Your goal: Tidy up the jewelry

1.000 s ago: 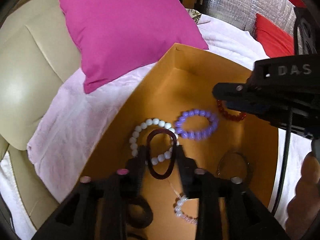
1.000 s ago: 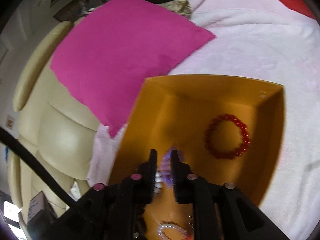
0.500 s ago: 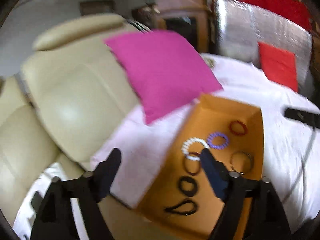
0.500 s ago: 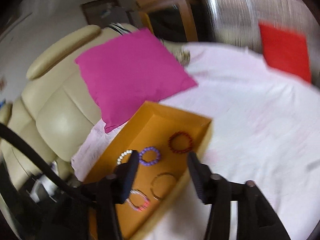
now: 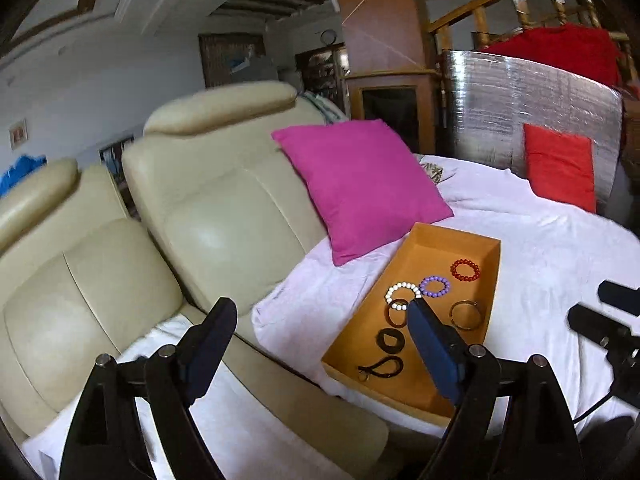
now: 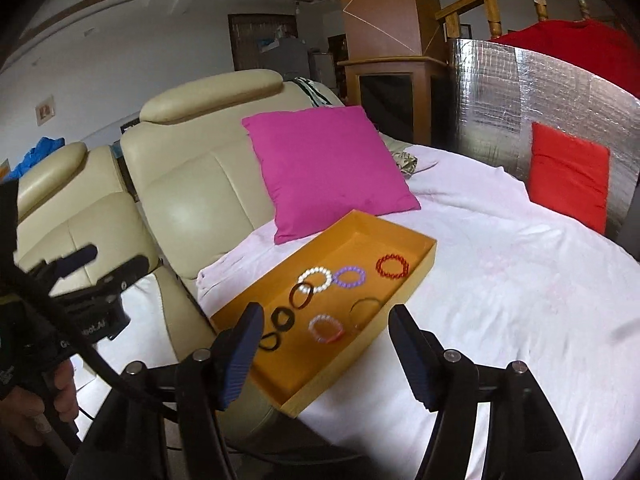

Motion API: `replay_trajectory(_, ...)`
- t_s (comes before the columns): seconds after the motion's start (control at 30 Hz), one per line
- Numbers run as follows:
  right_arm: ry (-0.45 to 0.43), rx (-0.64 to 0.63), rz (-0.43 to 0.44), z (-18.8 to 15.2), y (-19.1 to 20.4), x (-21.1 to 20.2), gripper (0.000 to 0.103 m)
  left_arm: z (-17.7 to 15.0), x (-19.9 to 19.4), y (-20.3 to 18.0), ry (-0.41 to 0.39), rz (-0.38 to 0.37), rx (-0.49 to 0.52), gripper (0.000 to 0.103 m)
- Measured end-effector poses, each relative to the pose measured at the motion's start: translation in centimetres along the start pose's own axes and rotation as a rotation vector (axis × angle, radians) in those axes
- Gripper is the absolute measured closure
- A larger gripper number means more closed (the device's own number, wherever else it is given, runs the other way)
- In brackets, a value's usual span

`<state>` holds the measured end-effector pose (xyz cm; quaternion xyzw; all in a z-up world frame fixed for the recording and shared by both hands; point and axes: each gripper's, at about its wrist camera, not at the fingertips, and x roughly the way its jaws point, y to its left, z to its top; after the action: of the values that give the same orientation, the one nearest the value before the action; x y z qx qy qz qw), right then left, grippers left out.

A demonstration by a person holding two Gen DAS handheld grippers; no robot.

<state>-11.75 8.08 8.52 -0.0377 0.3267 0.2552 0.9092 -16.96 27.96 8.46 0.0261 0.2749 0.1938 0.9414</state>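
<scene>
An orange tray [image 5: 416,240] [image 6: 425,266] lies on the white-covered seat. In it are a red bead bracelet [image 6: 379,266], a purple one [image 6: 349,270], a white one [image 6: 316,269], a dark brown band [image 6: 295,292], a thin bangle [image 5: 454,314], a pink bracelet [image 6: 326,339] and black hair ties [image 5: 390,346]. My left gripper [image 5: 320,312] hangs open and empty, well back from the tray. My right gripper [image 6: 328,314] is also above and short of the tray. Its jaws are opening with nothing between them.
A magenta pillow [image 5: 360,184] leans just behind the tray. Cream recliner seats [image 5: 216,216] fill the left. A red cushion [image 6: 568,172] rests against a silver foil panel [image 6: 520,92] at the back right. A hand [image 6: 60,384] holds the left gripper's handle.
Both grippers have pulled up and back from the tray and spread their jaws. The dark brown band and the purple bracelet they were shut on now lie in the tray.
</scene>
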Motion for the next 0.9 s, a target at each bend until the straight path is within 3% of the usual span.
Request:
replay_trajectory(0.2, 0.028, 0.057, 0.002, -1.5, 0.5, -1.6, 0.034, 0.0, -2.6, -1.8, -0.034, 0.015, 0.083, 0.016)
replay_trajectory(0.6, -0.058, 0.048, -0.101, -1.7, 1.5, -7.6, 0.033, 1.2, -5.3, -2.0, -0.022, 0.061, 0.008, 0.016)
replay_trajectory(0.9, -0.082, 0.060, -0.106, -1.2, 1.4, -7.1, 0.032, 0.9, -3.3, -2.5, 0.020, 0.080, -0.003, 0.016)
